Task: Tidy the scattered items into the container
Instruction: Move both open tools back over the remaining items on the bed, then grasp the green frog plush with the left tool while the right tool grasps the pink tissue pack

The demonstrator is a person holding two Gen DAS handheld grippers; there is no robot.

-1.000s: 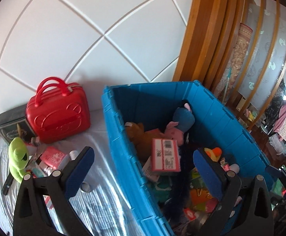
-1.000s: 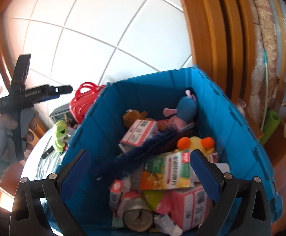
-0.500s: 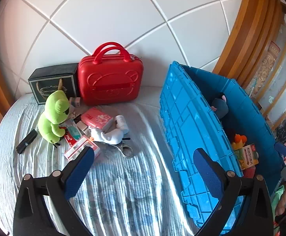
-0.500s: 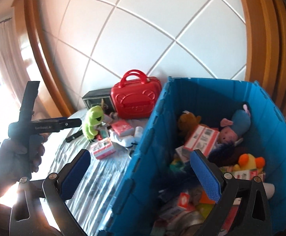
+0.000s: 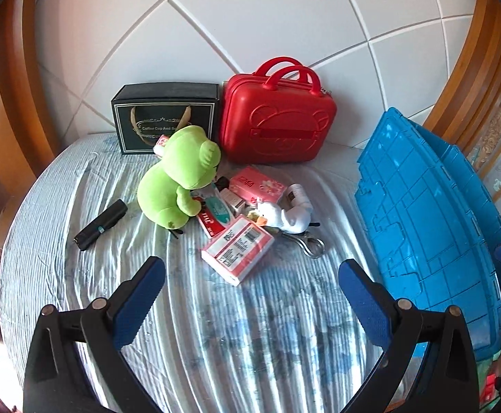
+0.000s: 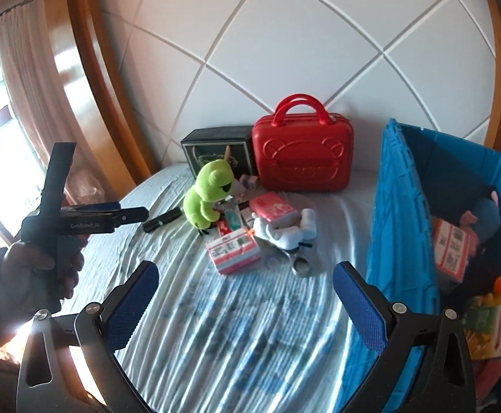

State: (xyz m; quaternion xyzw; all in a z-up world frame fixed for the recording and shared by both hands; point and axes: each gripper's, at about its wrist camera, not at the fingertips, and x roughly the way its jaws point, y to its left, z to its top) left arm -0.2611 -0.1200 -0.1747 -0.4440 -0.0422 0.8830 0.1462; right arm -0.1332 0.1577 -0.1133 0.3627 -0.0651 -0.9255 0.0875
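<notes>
A blue crate [image 5: 432, 227] stands at the right of a striped bed; in the right wrist view [image 6: 398, 227] it holds plush toys and boxes. Scattered items lie mid-bed: a green frog plush [image 5: 178, 179], a red-and-white box [image 5: 238, 253], a pink tissue pack [image 5: 257, 184], a white duck plush [image 5: 284, 215], a metal clip [image 5: 310, 244] and a black torch [image 5: 100, 220]. My left gripper [image 5: 250, 296] is open and empty, above the bed short of the box. My right gripper [image 6: 245, 299] is open and empty, beside the crate's left wall.
A red case [image 5: 278, 127] and a black gift box [image 5: 164, 122] stand against the white padded headboard. Wooden frame posts curve along both sides. In the right wrist view, the left gripper tool [image 6: 78, 222] and the hand holding it are at the left.
Both grippers have swung left, away from the crate's inside, toward the scattered items on the bed. Both stay open and empty.
</notes>
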